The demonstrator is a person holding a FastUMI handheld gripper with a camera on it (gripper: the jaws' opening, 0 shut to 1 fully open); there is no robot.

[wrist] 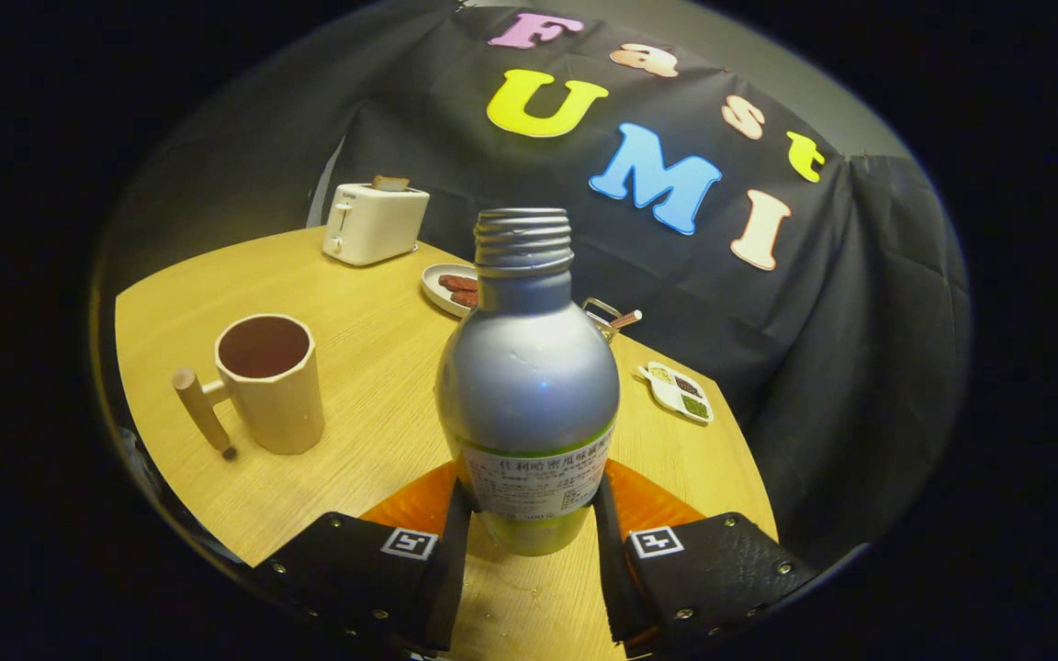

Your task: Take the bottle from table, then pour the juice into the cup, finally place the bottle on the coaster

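Gripper (529, 528) clamped on the bottle (527, 386): both fingers press its lower body, one on each side at label height. Bottle upright, cap off, bare threaded neck on top. Silver upper body, green band and white label lower down.

Bottle base sits over the orange coaster (648, 500), which shows to either side behind it, between the fingers. Cannot tell whether the base touches the coaster or hangs just above it.

Cup (270, 384) stands on the table (364, 321), left of the bottle and apart from it. Beige, with a peg-like handle pointing left and toward the near edge. Inside looks dark; liquid level not readable.

Far left: white toaster (373, 222) with a slice sticking out of the slot. To its right, a plate (448, 289) holding brown pieces, partly hidden by the bottle neck. Right of the bottle, a small divided dish (676, 392) with separate fillings. A small metal-rimmed item (604, 317) with a stick in it peeks out just behind the bottle's right shoulder; too hidden to identify.
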